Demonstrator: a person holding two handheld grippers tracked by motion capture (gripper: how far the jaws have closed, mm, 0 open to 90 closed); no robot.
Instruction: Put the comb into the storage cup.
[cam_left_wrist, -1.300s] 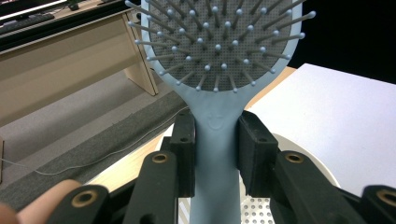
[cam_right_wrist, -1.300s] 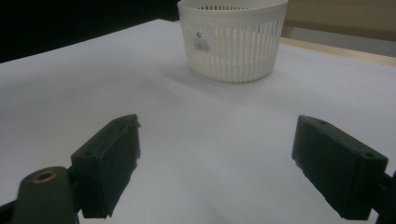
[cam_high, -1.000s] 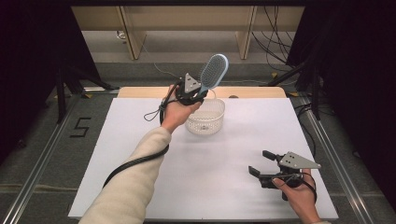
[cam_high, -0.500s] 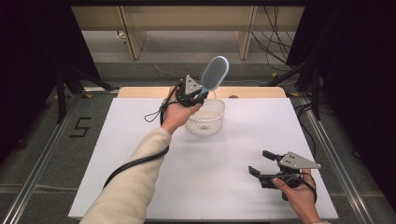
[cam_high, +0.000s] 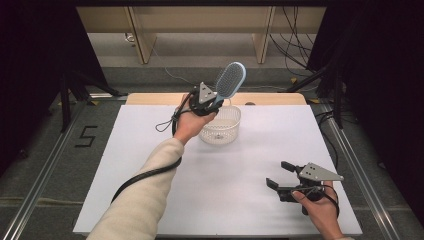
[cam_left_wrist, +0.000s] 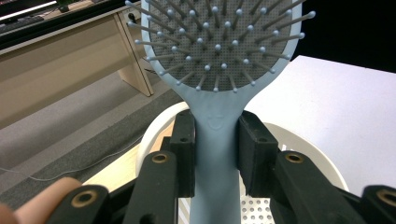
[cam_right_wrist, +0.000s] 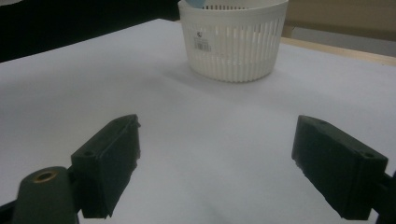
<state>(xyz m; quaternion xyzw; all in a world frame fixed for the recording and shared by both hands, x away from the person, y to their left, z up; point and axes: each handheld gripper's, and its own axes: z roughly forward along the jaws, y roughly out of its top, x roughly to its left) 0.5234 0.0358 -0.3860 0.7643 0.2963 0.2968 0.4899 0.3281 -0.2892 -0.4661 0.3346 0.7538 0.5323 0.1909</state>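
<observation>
A light blue hairbrush (cam_high: 230, 81) with a grey bristle pad (cam_left_wrist: 219, 42) is held upright above a white slotted basket (cam_high: 220, 126) at the back of the table. My left gripper (cam_high: 216, 104) is shut on the brush's handle (cam_left_wrist: 215, 154), just below the head, over the basket's rim (cam_left_wrist: 154, 126). My right gripper (cam_high: 279, 174) rests near the front right of the table, open with nothing between its jaws. In the right gripper view the gripper (cam_right_wrist: 217, 163) faces the basket (cam_right_wrist: 232, 39) across the bare white surface.
The white table top (cam_high: 150, 150) has a wooden strip (cam_high: 270, 98) along its back edge. Beyond it stand a wooden desk (cam_high: 200, 25) and trailing cables (cam_high: 295, 55). A metal rail (cam_high: 45, 165) runs down each side of the table.
</observation>
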